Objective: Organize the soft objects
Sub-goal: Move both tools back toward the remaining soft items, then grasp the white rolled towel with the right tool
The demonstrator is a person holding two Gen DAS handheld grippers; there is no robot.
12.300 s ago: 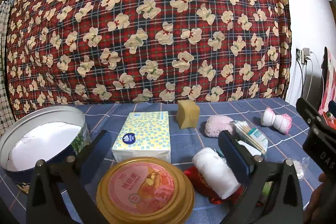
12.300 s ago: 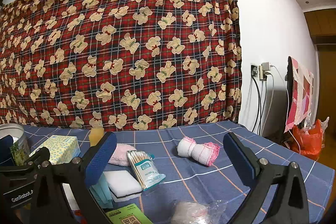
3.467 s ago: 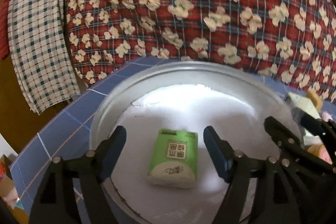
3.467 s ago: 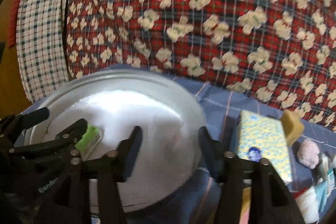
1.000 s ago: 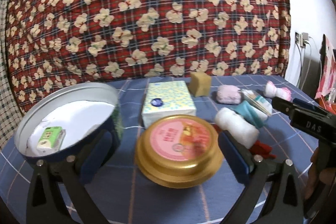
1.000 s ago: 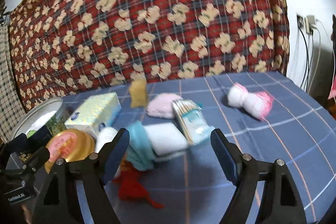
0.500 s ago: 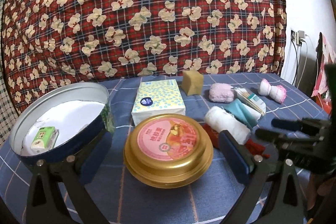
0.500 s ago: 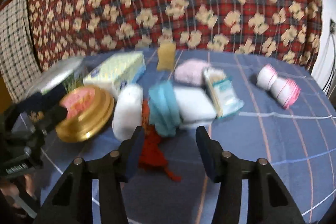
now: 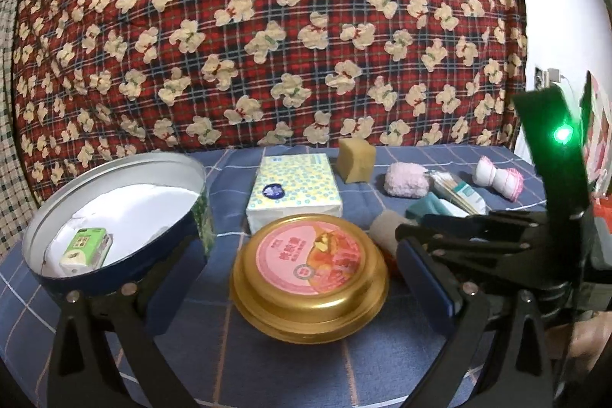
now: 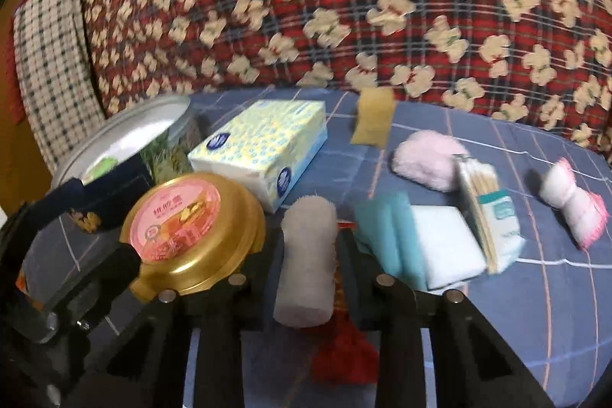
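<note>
Bench (image 9: 306, 369): blue checked cloth carries everything; I work at its near edge, and a red plaid curtain with bear prints hangs behind.
Round tin (image 9: 114, 217): open, at my left; one green tissue pack (image 9: 86, 249) lies inside, so one soft thing is sorted.
Gold lid (image 9: 310, 274): lies flat on the cloth beside the tin, off it; pink label with Chinese characters, too small for me to read.
Tissue box (image 9: 294, 190): yellow dotted, behind the lid; round dark blue logo on top, wording unreadable.
Right gripper (image 10: 308, 255): a second ago it hung wide above the pile; its jaws have just been closing and now press both sides of the white rolled towel (image 10: 306, 255).
Rolled towel: on the bench between the gold lid and the teal cloth (image 10: 390, 236), partly over a red fabric piece (image 10: 344, 358); not lifted yet.
Meaning: I judge the grasp made, so lifting and carrying to the tin comes next.
Left gripper (image 9: 298, 285): jaws wide apart, holding nothing, hovering before the lid.
Cotton swab pack (image 10: 493, 217): teal-and-white label, print blurred.
Other soft items: yellow sponge (image 10: 373, 121), pink puff (image 10: 428, 159), pink-edged bundle (image 10: 573, 201) wait behind.
</note>
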